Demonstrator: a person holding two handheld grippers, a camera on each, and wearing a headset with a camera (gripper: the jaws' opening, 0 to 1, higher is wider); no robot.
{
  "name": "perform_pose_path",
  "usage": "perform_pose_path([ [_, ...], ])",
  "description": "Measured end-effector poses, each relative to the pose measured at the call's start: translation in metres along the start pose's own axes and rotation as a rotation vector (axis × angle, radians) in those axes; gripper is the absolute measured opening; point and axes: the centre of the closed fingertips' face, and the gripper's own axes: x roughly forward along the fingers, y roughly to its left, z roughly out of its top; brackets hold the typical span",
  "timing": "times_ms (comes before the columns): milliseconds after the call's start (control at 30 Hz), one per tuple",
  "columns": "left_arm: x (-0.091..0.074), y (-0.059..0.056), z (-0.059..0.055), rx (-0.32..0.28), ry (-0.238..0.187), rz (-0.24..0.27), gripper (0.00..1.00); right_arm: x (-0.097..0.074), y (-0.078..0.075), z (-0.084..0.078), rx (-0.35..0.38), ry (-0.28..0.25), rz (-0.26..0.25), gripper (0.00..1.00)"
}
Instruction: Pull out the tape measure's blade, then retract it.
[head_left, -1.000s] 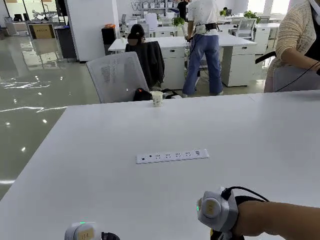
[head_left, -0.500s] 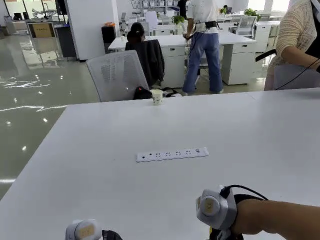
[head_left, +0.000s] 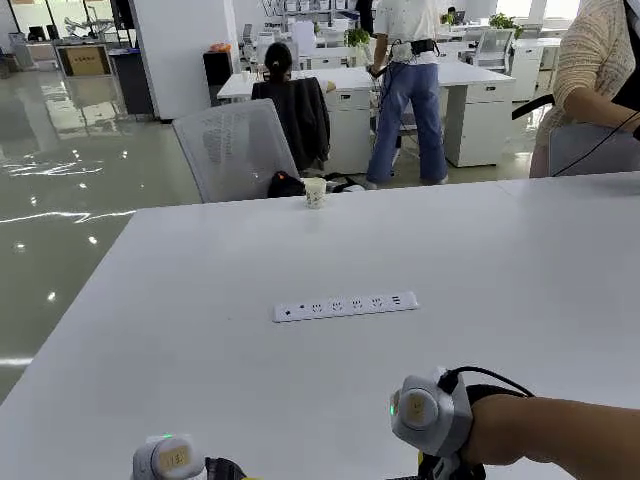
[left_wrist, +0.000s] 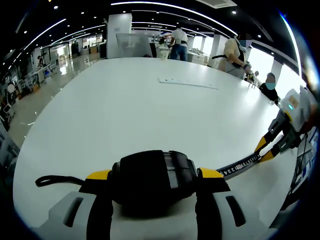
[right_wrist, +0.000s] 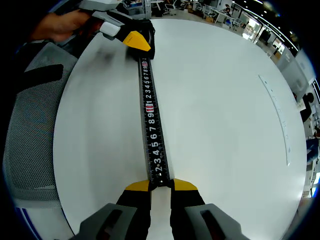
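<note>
Well, the pull-out looks largely done. The left gripper has its jaws closed round the tape's black case, and the right gripper has its jaws pinched tight on the tip of the blade. The blade stretches straight between them, low over the near side of the table. Retracting it is what's left, I'd say.

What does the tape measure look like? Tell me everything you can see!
The tape measure has a chunky black case with a thin black strap, clamped between the left gripper's fingers over the white table. Its blade is pulled out straight: black with white numbers and a red ten mark. The right gripper pinches its tip.
</note>
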Motion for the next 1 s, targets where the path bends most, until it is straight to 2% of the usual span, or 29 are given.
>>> perform_pose_path([
  [267,0.0003,0.0001,-0.0003,-0.002,0.013,-0.001,0.62,0.0000,0.0014,0.0015,0.006,0.006,-0.014,0.11],
  [400,0.0004,0.0001,-0.0005,0.000,0.015,-0.001,0.62,-0.0002,0.0012,0.0025,0.011,-0.006,-0.008,0.11],
  [733,-0.0002,0.0008,-0.0005,-0.001,0.016,0.001,0.62,0.0012,0.0025,0.0056,0.005,0.010,-0.009,0.11],
  [1000,0.0000,0.0007,-0.0001,-0.002,0.016,0.004,0.62,0.0017,0.0016,0.0069,0.025,-0.010,-0.008,0.11],
])
